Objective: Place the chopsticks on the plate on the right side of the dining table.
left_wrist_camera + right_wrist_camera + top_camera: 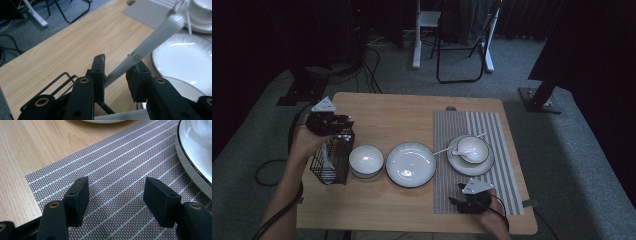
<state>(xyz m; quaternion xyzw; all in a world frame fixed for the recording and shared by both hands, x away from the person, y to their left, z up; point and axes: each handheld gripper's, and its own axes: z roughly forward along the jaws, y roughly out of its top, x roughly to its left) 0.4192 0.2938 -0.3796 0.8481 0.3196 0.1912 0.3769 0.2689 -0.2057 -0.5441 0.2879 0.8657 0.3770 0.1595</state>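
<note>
We find the left gripper over the wire basket, its fingers bracketing a white utensil handle; contact is not confirmed. The handle runs away from the fingers toward the plate. The right gripper rests open on the placemat. Count: one basket, one bowl, one plate, one cup-and-saucer set.

Glossy white spoon handle (ceramic-looking), matt wood table.
</note>
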